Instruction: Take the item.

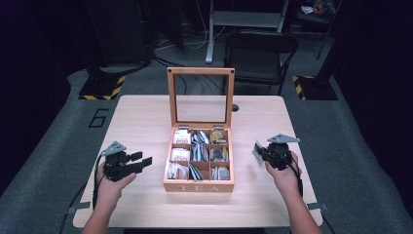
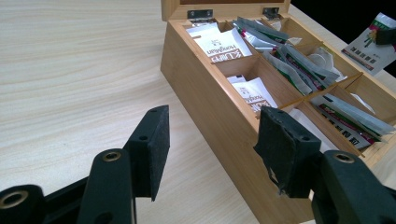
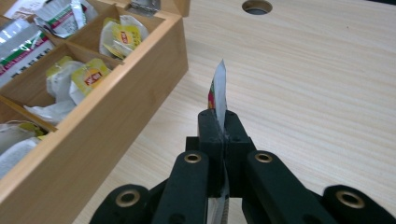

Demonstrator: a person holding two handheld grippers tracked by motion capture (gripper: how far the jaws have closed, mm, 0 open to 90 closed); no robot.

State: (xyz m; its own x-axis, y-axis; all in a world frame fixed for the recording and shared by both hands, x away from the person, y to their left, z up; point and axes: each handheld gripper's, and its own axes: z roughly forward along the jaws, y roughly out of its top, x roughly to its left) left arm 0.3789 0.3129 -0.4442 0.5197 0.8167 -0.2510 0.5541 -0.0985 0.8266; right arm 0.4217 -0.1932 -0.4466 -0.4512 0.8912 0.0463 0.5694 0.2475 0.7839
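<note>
High view: left gripper at 9 o'clock of tea box, jaws spread; right gripper at 3 o'clock, pinching sachet.

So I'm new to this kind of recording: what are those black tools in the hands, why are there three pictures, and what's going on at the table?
A person sits at a wooden table holding a hand-operated two-jaw gripper in each hand. The high view looks down from above; the other two come from cameras riding on each gripper, looking along its black jaws. In the middle stands a wooden tea box with its glass lid standing open and its compartments holding tea packets and tea bags. The left gripper is open, holding nothing, beside the box's side wall. The right gripper, on the box's other side, is shut on a tea packet, pinched edge-on and held off the table.
</note>
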